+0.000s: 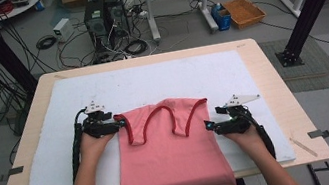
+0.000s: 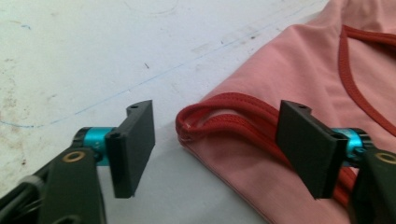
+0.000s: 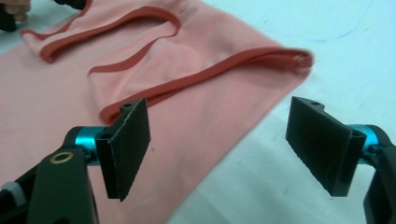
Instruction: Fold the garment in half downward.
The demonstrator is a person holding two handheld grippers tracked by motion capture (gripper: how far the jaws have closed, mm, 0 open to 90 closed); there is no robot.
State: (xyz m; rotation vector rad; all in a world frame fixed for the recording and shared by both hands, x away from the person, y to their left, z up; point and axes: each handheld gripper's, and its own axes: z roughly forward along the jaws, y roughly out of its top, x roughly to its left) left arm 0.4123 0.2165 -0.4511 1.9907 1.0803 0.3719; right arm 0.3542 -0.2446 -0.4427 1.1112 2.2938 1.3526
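Fabric of the pink tank top (image 1: 170,152) lies flat on the white-covered counter (image 1: 51,157), the left tool (image 1: 118,125) spread around its red-trimmed shoulder strap (image 2: 224,119), the right tool (image 1: 208,125) spread over its opposite edge.

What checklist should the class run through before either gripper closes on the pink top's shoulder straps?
1. Left gripper open: ok, jaws apart.
2. Red-edged strap of the pink top between the left jaws: ok, not yet pinched.
3. Right gripper open: ok, jaws wide.
4. Right jaws around their strap end: not ok, it lies ahead of them; one jaw is over the cloth, the other over the white mat.
5. Top lying flat: ok on the mat; its hem hangs over the near edge.
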